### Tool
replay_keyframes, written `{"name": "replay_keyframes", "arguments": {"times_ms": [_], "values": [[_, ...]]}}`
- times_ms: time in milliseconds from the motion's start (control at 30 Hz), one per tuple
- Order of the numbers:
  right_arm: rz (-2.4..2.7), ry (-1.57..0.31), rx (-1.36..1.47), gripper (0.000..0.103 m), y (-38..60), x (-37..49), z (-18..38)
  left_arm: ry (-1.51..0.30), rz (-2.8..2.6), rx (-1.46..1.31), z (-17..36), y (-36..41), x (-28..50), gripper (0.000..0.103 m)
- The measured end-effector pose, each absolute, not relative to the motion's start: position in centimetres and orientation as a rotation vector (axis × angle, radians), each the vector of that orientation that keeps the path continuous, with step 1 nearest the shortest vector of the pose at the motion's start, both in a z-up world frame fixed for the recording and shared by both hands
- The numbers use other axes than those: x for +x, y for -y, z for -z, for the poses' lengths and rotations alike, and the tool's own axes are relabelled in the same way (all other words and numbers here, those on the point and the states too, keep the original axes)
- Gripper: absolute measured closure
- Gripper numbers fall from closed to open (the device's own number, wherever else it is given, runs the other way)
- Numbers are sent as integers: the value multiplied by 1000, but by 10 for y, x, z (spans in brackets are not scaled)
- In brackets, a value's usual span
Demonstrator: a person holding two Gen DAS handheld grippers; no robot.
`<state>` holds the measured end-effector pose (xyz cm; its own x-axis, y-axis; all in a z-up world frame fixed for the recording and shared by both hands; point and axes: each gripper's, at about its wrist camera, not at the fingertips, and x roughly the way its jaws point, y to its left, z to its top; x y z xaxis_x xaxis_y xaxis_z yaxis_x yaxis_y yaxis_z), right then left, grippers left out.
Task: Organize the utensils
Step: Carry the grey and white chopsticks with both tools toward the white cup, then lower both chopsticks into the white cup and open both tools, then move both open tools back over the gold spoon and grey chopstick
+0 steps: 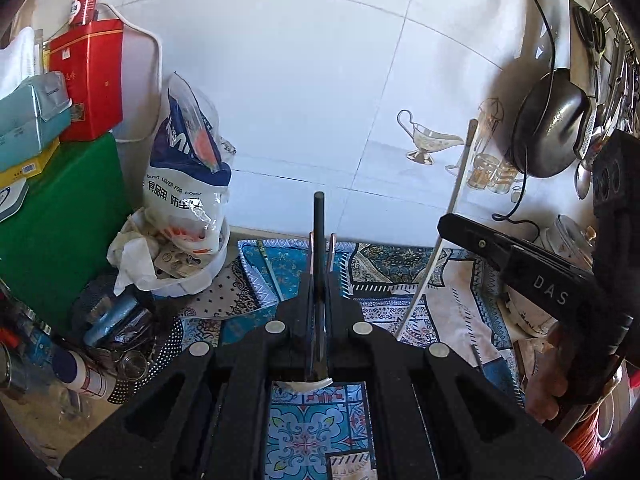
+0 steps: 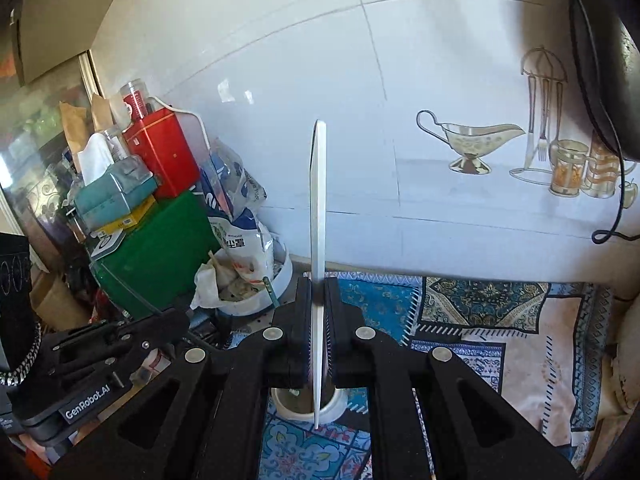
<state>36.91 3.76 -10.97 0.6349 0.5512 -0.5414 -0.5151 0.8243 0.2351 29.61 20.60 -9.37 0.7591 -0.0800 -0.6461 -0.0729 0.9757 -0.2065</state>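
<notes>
A blue-and-cream patterned cloth (image 2: 500,332) covers the counter; at ten o'clock, a red tin (image 2: 160,152) tops a green box (image 2: 160,252).

Ahead of me, the patterned cloth (image 2: 480,312) lies bare toward the tiled wall (image 2: 280,80). On my left, a white tub (image 2: 276,280), bag (image 1: 188,168) and green box (image 1: 60,216) block passage; a hanging pan (image 1: 548,124) crowds the right.

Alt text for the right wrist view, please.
The right claw is shut on a slim white utensil handle held upright over a white cup on a patterned blue cloth; the left claw sits at lower left.
</notes>
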Motion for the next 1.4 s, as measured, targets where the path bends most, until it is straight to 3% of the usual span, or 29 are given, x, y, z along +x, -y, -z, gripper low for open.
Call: {"name": "replay_keyframes", "arguments": {"times_ms": [567, 1033, 1133, 1267, 1400], "values": [[-530, -777, -46, 97, -98, 401, 190, -863, 28, -231, 159, -232, 325, 100], [-568, -881, -151, 97, -100, 384, 211, -950, 20, -221, 179, -225, 328, 100], [-578, -891, -165, 93, -93, 379, 208, -945, 10, -214, 174, -221, 327, 100], [-578, -875, -170, 82, -76, 371, 198, -927, 1, -214, 164, -215, 323, 97], [-569, -854, -164, 78, -52, 365, 187, -897, -8, -196, 149, -200, 319, 92]]}}
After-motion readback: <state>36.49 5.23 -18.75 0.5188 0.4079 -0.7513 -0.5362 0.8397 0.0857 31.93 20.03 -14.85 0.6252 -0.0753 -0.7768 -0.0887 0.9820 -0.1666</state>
